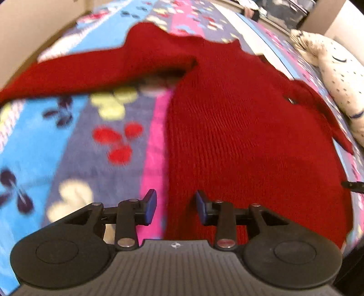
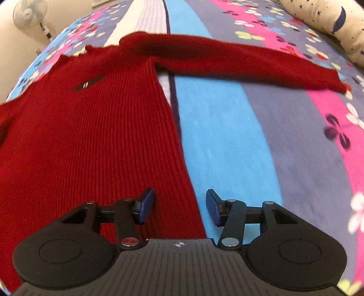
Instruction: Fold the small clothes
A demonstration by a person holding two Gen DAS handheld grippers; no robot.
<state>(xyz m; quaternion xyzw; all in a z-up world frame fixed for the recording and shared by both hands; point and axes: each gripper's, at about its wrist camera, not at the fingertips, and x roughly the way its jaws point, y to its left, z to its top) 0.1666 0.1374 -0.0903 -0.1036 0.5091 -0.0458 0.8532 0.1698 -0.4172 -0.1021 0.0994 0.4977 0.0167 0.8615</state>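
Place: a bedroom in a home, as far as I can tell.
Bed: I am working over a bed (image 2: 227, 136) whose cover has broad stripes of blue, grey, pink and white, printed with small flowers in yellow, red, white and dark purple.
Pillow: a cream pillow (image 2: 329, 20) with dark stars and a crescent moon lies along the bed's far right side; my left camera shows a soft cream cushion (image 1: 336, 75) with a stitched sleeping face at the bed's edge.
Fan: a white standing fan (image 2: 29, 13) stands past the bed's far left corner.
Walls: plain, pale walls (image 1: 27, 27) close around the bed.
Laundry: a red knitted sweater (image 2: 91, 136) lies spread on the bed cover.
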